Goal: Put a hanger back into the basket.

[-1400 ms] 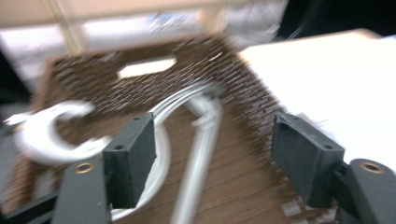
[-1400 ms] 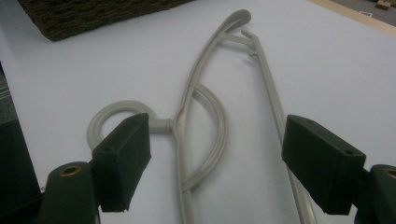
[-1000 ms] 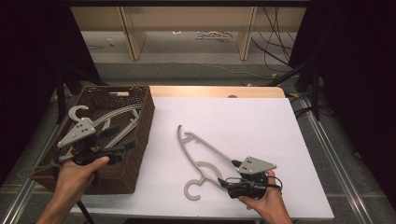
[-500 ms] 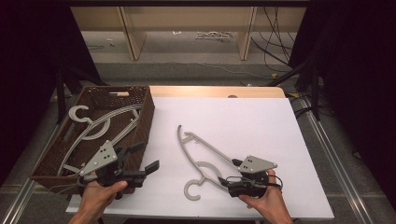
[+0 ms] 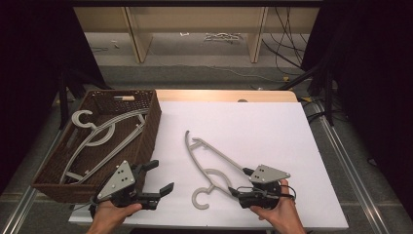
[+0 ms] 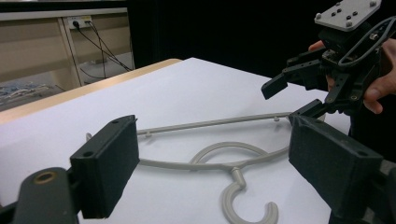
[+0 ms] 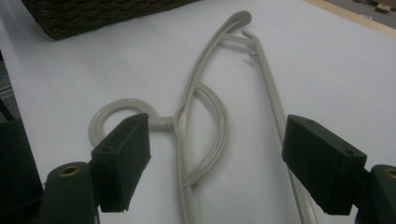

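Note:
A grey plastic hanger (image 5: 210,159) lies flat on the white table top (image 5: 263,126), its hook (image 5: 199,198) toward the front edge. My right gripper (image 5: 238,183) is open at the hanger's near end, jaws pointing left. In the right gripper view the jaws straddle the hanger (image 7: 187,112) by its neck, apart from it. My left gripper (image 5: 160,176) is open just left of the hook, empty, jaws aimed at the hanger. The left gripper view has the hanger (image 6: 210,161) lying beyond its jaws and the right gripper (image 6: 322,81) past it.
A dark wicker basket (image 5: 154,122) stands at the table's left side with two more grey hangers (image 5: 104,134) and a small wooden piece (image 5: 122,98) in it. Shelving and cables lie beyond the table's far edge. Metal rails run along both sides.
My left gripper has left the basket and moved right and toward the front edge, onto the white top by the hanger's hook. The right gripper and the hanger have stayed put.

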Available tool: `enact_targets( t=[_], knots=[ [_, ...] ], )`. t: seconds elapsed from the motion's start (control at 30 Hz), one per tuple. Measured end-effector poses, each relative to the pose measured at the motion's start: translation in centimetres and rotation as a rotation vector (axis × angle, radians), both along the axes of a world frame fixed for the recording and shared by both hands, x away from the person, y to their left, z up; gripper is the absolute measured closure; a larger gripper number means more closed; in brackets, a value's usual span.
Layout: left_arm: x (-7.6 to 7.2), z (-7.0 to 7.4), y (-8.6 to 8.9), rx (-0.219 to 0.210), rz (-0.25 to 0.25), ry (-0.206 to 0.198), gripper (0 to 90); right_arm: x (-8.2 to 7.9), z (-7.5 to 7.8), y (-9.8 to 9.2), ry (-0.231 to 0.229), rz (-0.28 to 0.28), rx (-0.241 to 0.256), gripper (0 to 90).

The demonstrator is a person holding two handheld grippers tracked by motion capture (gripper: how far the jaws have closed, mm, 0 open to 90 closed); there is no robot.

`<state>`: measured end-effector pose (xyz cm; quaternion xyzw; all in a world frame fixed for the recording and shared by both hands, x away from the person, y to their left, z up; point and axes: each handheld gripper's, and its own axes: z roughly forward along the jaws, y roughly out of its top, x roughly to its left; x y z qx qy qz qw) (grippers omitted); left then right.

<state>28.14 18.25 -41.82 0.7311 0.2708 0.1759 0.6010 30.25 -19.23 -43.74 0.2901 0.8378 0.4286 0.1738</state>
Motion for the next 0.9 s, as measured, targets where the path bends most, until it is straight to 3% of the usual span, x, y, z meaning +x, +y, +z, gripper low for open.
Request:
enact_targets(
  t=[0.13,0.3,0.47,0.63,0.73,0.83,0.9],
  knots=[
    [0.1,-1.0,0.0,0.056,0.015,-0.001,16.0,-0.1,-0.1,0.2,0.006,0.019,-0.004,23.6],
    [-0.1,-1.1,0.5,0.041,0.048,0.005,16.1,0.0,-0.6,0.7,0.038,0.049,-0.04,24.1],
    [-0.1,-1.2,0.6,0.029,0.035,0.005,16.0,0.5,-1.5,1.2,0.096,0.082,-0.105,24.9],
    [-0.1,-1.4,0.4,0.057,0.029,0.008,16.0,0.9,-2.3,2.0,0.132,0.105,-0.179,26.9],
    [-0.1,-1.5,0.3,0.061,0.027,0.009,16.1,1.2,-2.6,2.5,0.182,0.12,-0.239,35.4],
    [-0.1,-1.5,0.2,0.058,0.021,0.007,16.2,1.3,-2.9,2.9,0.219,0.112,-0.278,38.1],
    [-0.1,-1.5,0.2,0.058,0.017,0.011,16.2,1.4,-3.0,3.0,0.229,0.108,-0.301,42.8]
  ],
)
